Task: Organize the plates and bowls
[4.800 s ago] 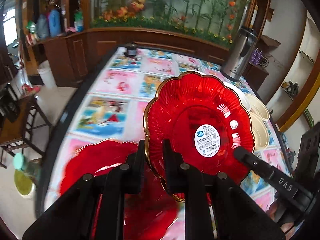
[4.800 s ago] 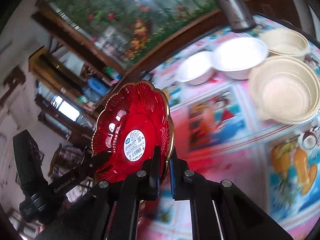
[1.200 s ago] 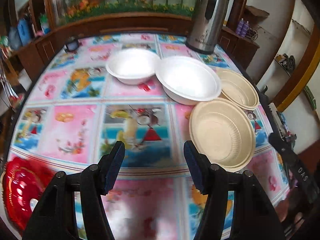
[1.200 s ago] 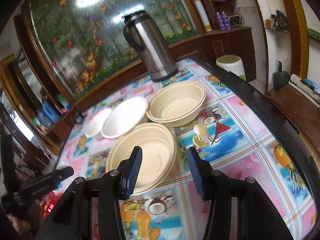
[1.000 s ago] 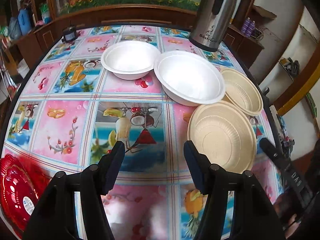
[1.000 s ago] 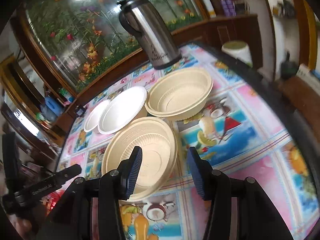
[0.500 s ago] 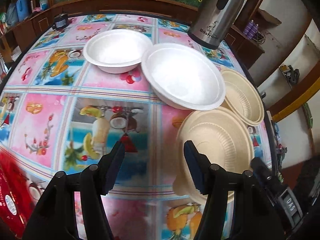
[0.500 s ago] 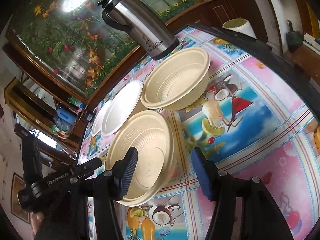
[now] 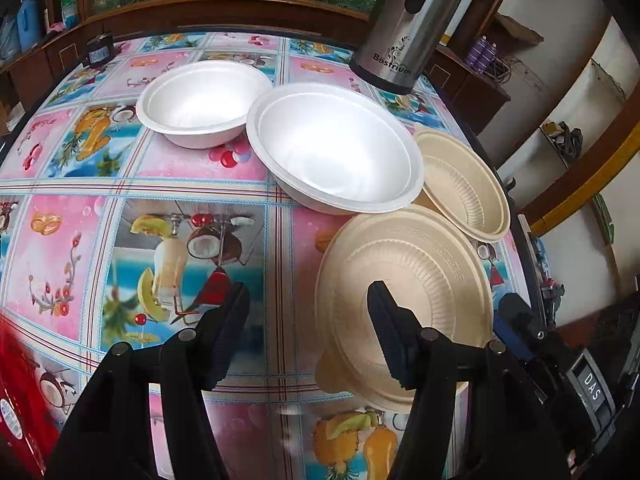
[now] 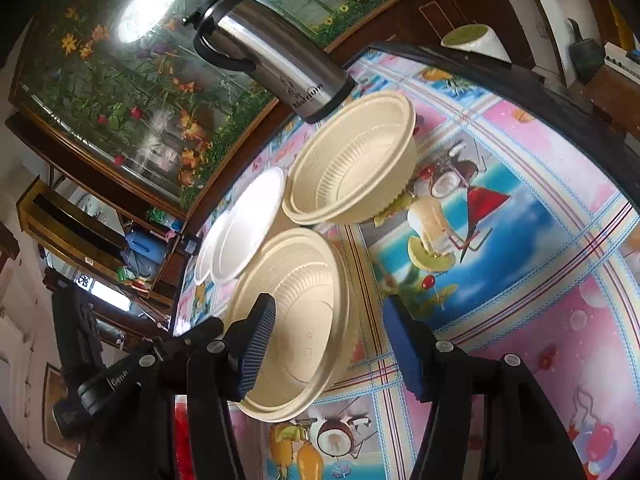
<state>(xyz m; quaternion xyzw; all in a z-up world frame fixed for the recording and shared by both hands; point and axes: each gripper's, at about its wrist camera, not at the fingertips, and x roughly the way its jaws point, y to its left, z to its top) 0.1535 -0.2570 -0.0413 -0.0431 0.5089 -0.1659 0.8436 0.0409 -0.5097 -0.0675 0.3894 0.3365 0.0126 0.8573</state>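
The near beige bowl point(image 9: 404, 276) point(image 10: 308, 300) stands on the picture-patterned table point(image 9: 80, 184). My left gripper point(image 9: 308, 308) is open, with the bowl's left rim between its fingers. My right gripper point(image 10: 332, 336) is open too and straddles the bowl's right rim, one finger over the inside. No pad presses on the bowl. Behind it stand a second beige bowl point(image 9: 464, 184) point(image 10: 352, 160), a large white bowl point(image 9: 336, 152) point(image 10: 248, 224) and a small white bowl point(image 9: 204, 100). Red plates point(image 9: 16, 400) lie at the lower left.
A steel thermos jug point(image 9: 408, 24) point(image 10: 272, 56) stands at the table's far edge behind the bowls. The table's dark edge point(image 10: 520, 80) runs close to the right of the beige bowls. A small dark jar point(image 9: 98, 54) sits at the far left corner.
The red plate both grippers held is let go and lies at the left. Both grippers have come down close around the near beige bowl. The right jaws have widened a little and rolled.
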